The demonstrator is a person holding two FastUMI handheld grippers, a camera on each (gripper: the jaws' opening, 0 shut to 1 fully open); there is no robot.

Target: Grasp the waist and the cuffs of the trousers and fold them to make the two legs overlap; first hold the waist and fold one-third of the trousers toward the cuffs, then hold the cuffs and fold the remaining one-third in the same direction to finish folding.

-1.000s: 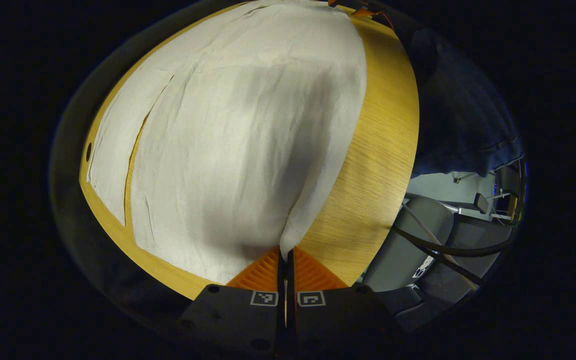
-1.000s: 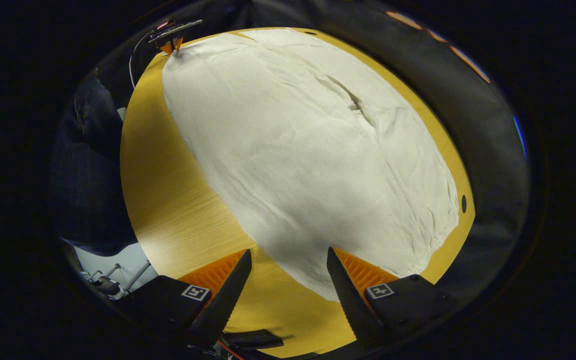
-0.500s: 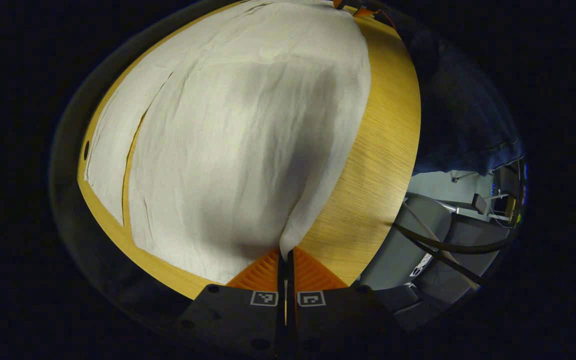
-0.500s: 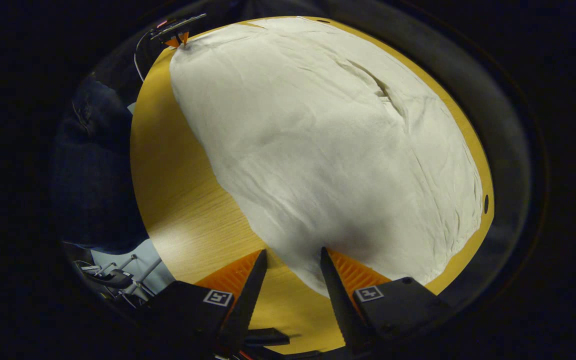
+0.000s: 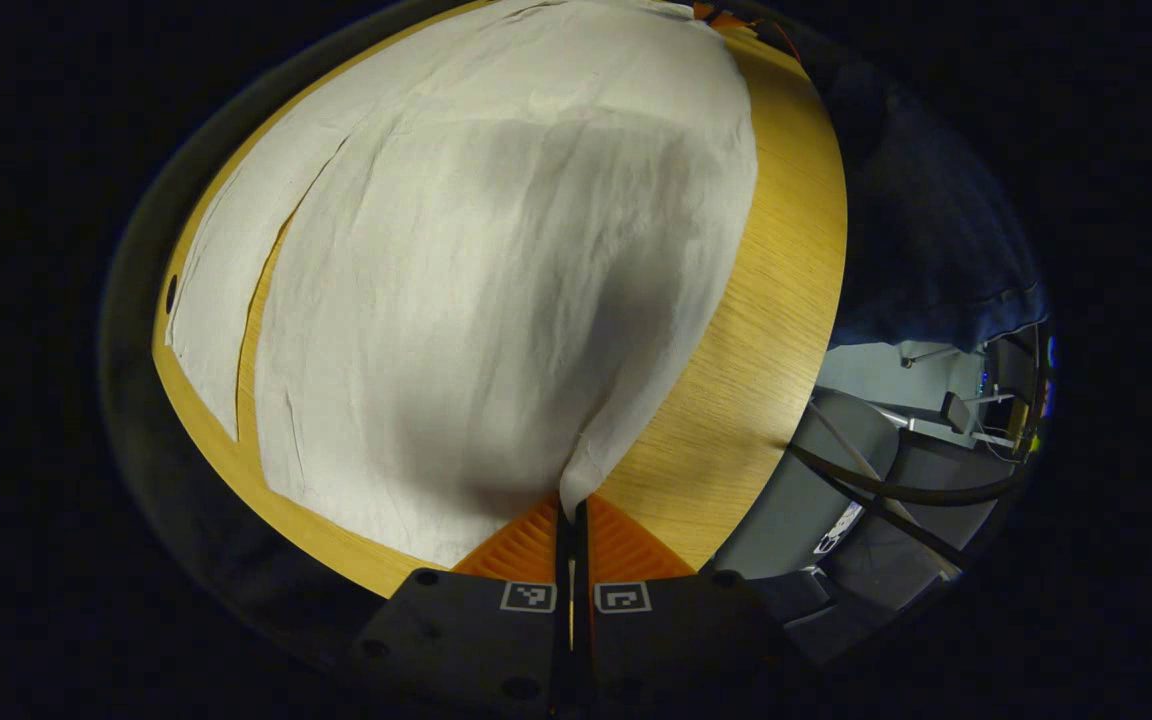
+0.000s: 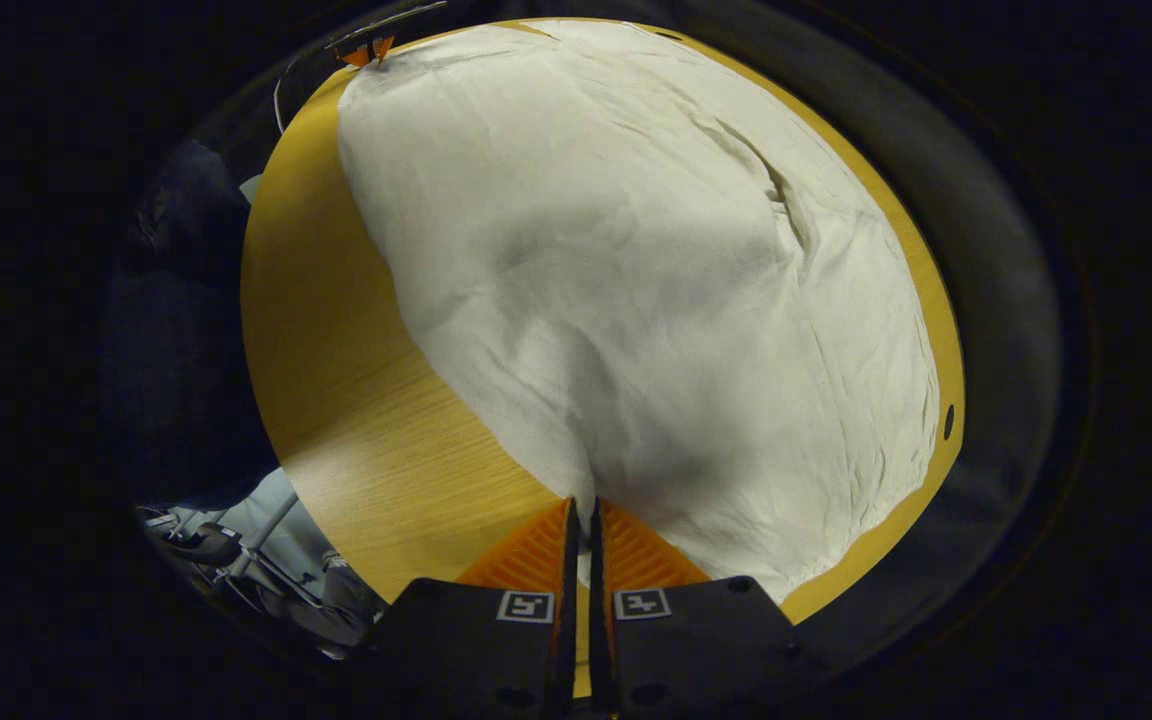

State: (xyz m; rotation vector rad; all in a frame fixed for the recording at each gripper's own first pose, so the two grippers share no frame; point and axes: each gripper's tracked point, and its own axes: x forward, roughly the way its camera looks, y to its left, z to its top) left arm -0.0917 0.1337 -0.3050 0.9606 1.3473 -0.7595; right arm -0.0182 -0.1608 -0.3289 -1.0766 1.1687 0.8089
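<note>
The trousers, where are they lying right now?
The trousers are spread flat over the wooden table, pinched at the near edge by the right gripper and at the opposite end by the left gripper.

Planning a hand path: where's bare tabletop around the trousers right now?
Free: the wood strip between the trousers and the table edge nearest the person. In the left gripper view, a thin sliver between the two legs. Elsewhere cloth runs nearly to the rim. Crowded at both near corners, where the left gripper and right gripper pinch the fabric.
</note>
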